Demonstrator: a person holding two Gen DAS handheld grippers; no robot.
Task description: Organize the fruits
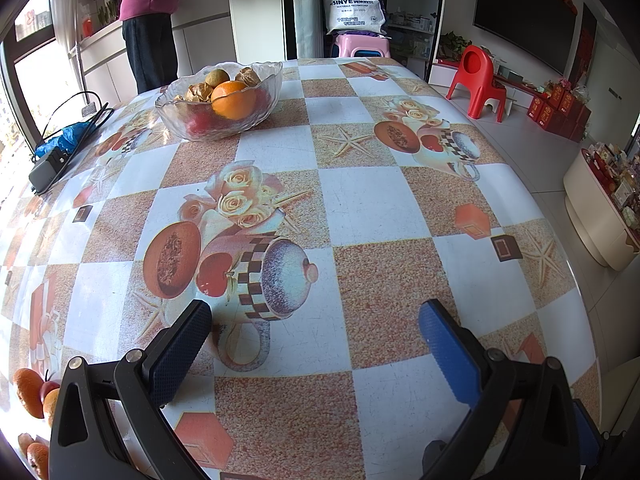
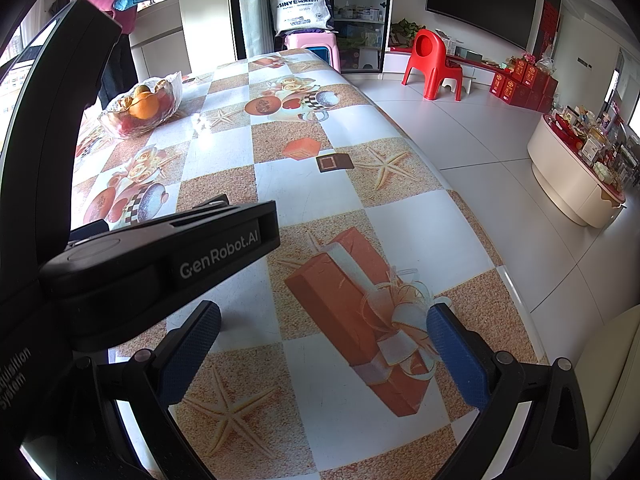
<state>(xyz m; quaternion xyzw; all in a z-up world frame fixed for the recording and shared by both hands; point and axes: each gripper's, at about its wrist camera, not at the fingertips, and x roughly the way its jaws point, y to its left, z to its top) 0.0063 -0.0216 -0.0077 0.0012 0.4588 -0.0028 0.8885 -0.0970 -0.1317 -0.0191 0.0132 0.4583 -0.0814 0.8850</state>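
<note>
- Left wrist view: left gripper (image 1: 316, 344) has jaws apart, empty, above the table (image 1: 360, 208); bowl (image 1: 219, 98) holds an orange (image 1: 233, 98).
- Right gripper (image 2: 324, 344) also apart, empty.

Fruit at the left wrist view's bottom-left corner (image 1: 30, 396) is cut off by the edge and the hand-held gripper (image 1: 316, 344). Red fruit (image 1: 200, 124) under the orange (image 1: 234, 99) blurs through the glass bowl (image 1: 224, 120). Person (image 1: 150, 20) is cropped at the top.
</note>
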